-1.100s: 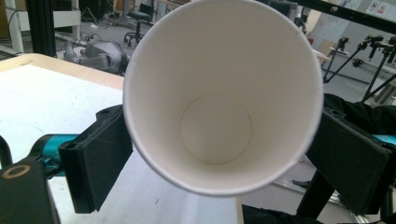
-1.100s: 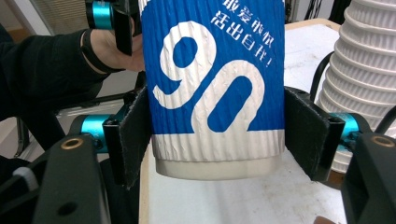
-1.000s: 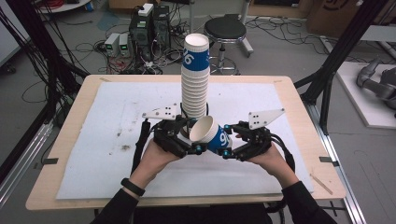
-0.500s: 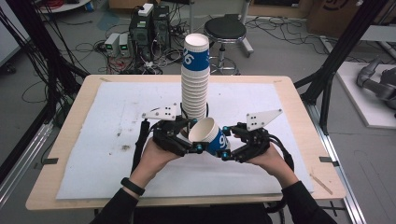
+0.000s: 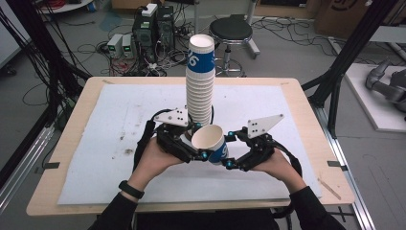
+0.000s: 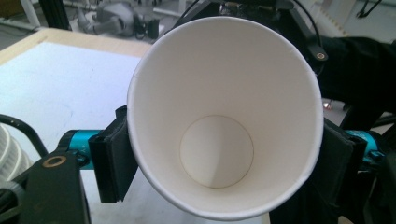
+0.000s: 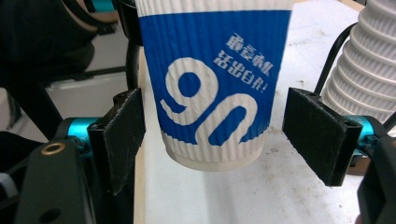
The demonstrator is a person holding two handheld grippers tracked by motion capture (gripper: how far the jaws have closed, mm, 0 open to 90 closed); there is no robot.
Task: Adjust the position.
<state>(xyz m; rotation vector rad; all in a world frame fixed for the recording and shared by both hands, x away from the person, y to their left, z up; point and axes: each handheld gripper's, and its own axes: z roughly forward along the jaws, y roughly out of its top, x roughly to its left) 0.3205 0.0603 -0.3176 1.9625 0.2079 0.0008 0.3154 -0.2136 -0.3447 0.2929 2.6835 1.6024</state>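
Since the earlier frame the cup (image 5: 212, 143) has passed between hands at lower centre of the high view: the left gripper (image 5: 195, 145) has just been closing and now pinches its rim, while the right gripper (image 5: 228, 152) has just been opening, its pads (image 7: 314, 133) standing clear of the blue wall. Handover looks nearly done; next the right gripper should draw back rightward. The tall cup stack (image 5: 200, 81) stands just behind, so carry the cup toward the bare white mat (image 5: 119, 124) at left.

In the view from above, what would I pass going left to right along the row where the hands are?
Left hand → left gripper → paper cup → right gripper → right hand.
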